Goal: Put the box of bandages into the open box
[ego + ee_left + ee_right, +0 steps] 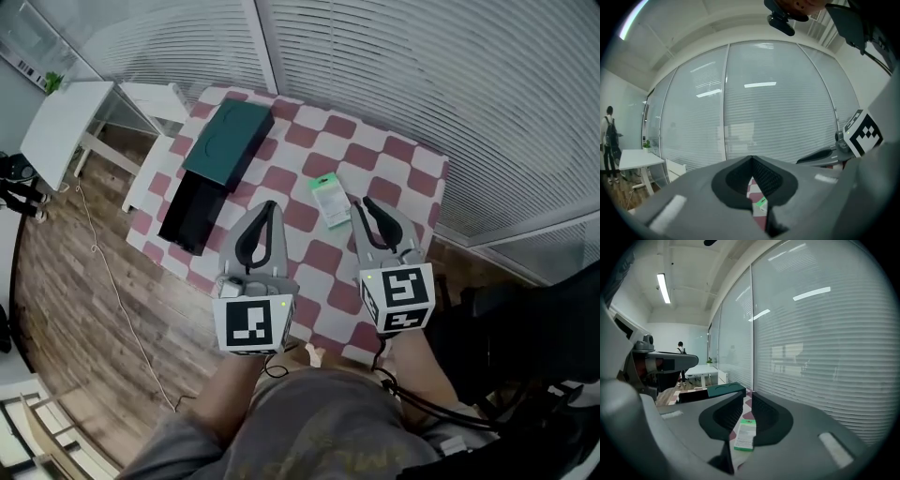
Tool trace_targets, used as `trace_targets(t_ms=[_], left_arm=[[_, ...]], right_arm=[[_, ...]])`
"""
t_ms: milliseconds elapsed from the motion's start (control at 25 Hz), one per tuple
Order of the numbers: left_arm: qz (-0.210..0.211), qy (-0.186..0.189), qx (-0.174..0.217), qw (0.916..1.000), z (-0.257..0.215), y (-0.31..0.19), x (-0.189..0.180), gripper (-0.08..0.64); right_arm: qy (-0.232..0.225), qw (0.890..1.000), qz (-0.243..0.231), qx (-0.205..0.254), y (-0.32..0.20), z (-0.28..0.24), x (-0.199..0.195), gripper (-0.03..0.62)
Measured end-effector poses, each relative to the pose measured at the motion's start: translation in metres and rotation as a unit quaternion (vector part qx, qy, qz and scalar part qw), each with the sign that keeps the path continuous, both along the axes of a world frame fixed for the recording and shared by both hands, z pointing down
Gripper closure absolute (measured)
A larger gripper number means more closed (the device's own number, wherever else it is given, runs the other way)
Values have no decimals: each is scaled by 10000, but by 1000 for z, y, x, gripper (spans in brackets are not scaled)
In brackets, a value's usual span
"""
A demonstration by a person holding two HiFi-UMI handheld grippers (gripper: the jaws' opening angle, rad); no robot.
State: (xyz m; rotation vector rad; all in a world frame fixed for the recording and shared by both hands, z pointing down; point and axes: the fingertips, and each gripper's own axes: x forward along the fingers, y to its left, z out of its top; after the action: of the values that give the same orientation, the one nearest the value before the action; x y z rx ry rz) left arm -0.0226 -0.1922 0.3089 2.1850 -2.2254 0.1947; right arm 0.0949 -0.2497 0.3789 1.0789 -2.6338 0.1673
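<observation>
The bandage box (330, 199), small, white and green, lies flat on the checkered tablecloth (394, 169). It also shows through the jaws in both gripper views: bandage box (761, 204), bandage box (745, 434). At the table's left edge is the open black box (192, 214), with its dark green lid (225, 141) lying partly over its far end. My right gripper (362, 202) hovers just right of the bandage box, its jaws a narrow gap apart and empty. My left gripper (272, 206) hangs left of the bandage box, shut with tips touching and holding nothing.
A glass wall with blinds (422, 66) runs along the table's far side. A white side table (61, 127) stands at the far left on the wooden floor (84, 300), where a cable trails. A person stands far off beside that white table (642, 161).
</observation>
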Motion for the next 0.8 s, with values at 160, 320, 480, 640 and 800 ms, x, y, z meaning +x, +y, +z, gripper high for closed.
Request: trace_targets(t_ms=[160, 320, 480, 640, 800], left_arm=[[96, -45, 5, 9999, 11, -16, -5, 560], [103, 76, -210, 9997, 31, -29, -16, 560], [156, 155, -383, 9990, 52, -42, -26, 560], [197, 305, -569, 9977, 74, -55, -37, 560], [263, 462, -778, 9956, 97, -65, -46, 560]], right_arm=[[69, 9997, -104, -221, -12, 20, -11, 488], [206, 9979, -197, -580, -19, 50, -26, 394], [477, 9944, -228, -911, -27, 87, -38, 284], [718, 9898, -242, -1205, -33, 124, -49, 224], [992, 9837, -173, -1487, -35, 157, -50, 202]])
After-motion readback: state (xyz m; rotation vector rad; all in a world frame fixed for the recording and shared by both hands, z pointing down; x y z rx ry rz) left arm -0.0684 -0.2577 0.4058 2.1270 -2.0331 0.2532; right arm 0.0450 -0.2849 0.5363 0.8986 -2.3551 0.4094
